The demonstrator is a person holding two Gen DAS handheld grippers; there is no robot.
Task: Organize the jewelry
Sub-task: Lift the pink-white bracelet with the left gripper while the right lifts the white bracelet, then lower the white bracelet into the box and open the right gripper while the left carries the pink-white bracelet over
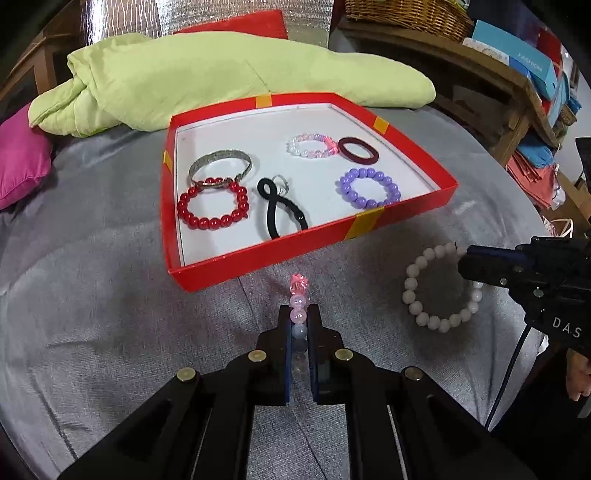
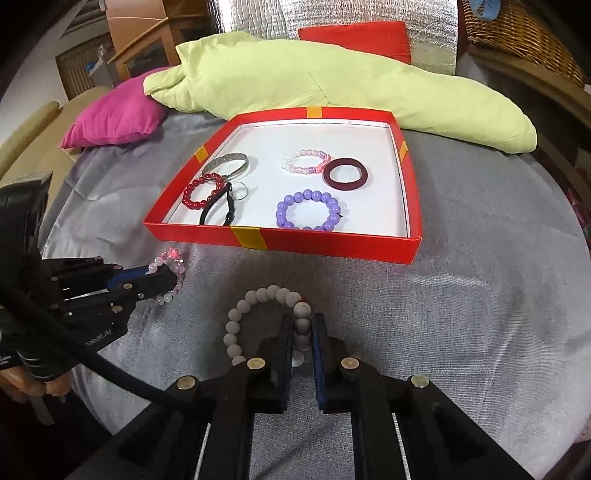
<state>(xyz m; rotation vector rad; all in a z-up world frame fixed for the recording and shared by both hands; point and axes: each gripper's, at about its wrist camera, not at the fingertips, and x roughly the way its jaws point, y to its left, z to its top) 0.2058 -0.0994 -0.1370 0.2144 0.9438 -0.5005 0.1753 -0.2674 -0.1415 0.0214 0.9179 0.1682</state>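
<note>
A red tray [image 1: 369, 223] [image 2: 332, 245] on the grey bedspread holds a silver bangle [image 1: 220, 162], a red bead bracelet [image 1: 212, 203], a black hair tie [image 1: 280, 208], a pink-white bead bracelet [image 1: 312, 146], a maroon ring band [image 1: 358, 149] and a purple bead bracelet [image 1: 369, 188]. My left gripper [image 1: 299, 314] is shut on a pink bead bracelet [image 1: 298, 306], just in front of the tray; it also shows in the right wrist view [image 2: 170, 275]. My right gripper [image 2: 303, 321] is shut on a white bead bracelet [image 2: 258, 306], which lies right of the left gripper [image 1: 439, 288].
A green quilt [image 1: 221, 77] and a magenta pillow [image 2: 114, 114] lie behind the tray. A red cushion [image 2: 354, 37] stands against the foil wall. Wooden shelves with boxes [image 1: 517, 59] and a wicker basket [image 2: 517, 33] stand to the right.
</note>
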